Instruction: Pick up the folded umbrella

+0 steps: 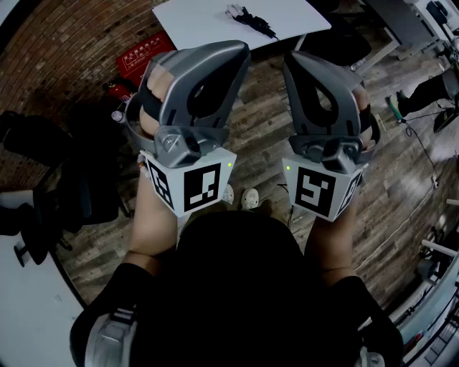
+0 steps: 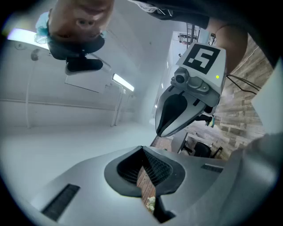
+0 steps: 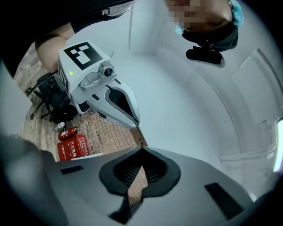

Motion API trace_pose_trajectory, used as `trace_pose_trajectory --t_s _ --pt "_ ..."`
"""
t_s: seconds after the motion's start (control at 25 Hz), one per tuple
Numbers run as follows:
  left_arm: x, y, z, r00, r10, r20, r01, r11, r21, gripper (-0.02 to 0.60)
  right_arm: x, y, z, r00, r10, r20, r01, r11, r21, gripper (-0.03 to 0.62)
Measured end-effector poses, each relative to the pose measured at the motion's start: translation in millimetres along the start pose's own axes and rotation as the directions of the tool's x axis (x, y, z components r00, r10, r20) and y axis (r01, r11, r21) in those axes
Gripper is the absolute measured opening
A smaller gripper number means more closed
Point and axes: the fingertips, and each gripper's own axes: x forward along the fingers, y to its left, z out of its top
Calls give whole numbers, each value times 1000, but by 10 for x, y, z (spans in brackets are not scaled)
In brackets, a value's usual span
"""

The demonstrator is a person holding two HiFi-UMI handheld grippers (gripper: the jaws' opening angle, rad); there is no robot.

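Folded umbrella (image 1: 251, 21): black, slim, bunched fabric, lying on the far white table (image 1: 193, 25), which has a smooth flat rectangular top. It's well apart from both grippers. Left gripper (image 1: 241, 47) and right gripper (image 1: 289, 59): grey moulded plastic, tapered shells, ribbed black pads. Both sets of fingers are closed tip to tip with nothing in them, raised side by side over the worn wood-plank floor (image 1: 262, 129). A red box (image 1: 143, 54) sits beside the table on brick-pattern paving.

Left gripper (image 1: 241, 50) just beside right gripper (image 1: 288, 60), both tilted slightly upward, jaws pressed together with nothing between, left hand (image 1: 153, 93) and right hand (image 1: 363, 109) gripping behind the claws, bare forearms behind
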Motion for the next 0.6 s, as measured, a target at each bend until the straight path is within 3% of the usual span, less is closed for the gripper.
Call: trace_pose_trajectory --t_s 0.6 --pt "8 22 -134 1000 -4 -13 3 1000 -8 12 94 63 -16 1000 11 5 -11 1000 30 29"
